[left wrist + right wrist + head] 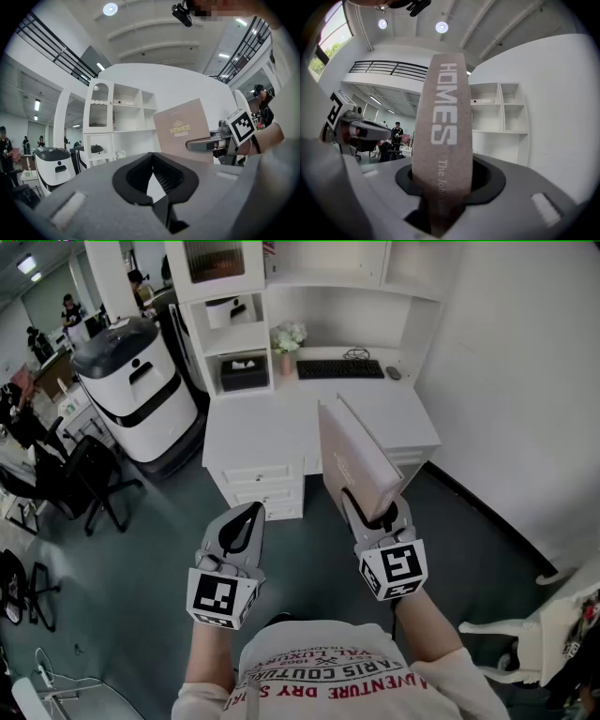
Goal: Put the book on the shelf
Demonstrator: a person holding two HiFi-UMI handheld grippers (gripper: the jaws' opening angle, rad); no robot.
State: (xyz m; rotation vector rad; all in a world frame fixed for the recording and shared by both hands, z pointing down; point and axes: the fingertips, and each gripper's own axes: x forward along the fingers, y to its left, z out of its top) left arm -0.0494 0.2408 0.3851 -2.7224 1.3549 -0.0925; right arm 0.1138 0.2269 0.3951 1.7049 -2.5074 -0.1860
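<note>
A tan hardback book (356, 457) titled HOMES stands upright in my right gripper (372, 514), which is shut on its lower spine end. The spine (441, 136) fills the middle of the right gripper view; its front cover (182, 132) shows in the left gripper view. My left gripper (246, 521) hangs beside it to the left, shut and empty, its tips touching. Ahead stands the white desk (281, 432) with its shelf unit (323, 263); open shelf bays (499, 108) show at upper right.
On the desk lie a black keyboard (339, 368), a mouse (393, 373) and a small flower pot (287, 341). A white-and-black machine (136, 390) stands left of the desk, office chairs (80, 484) farther left, a white chair (553, 624) at right. People stand in the far background.
</note>
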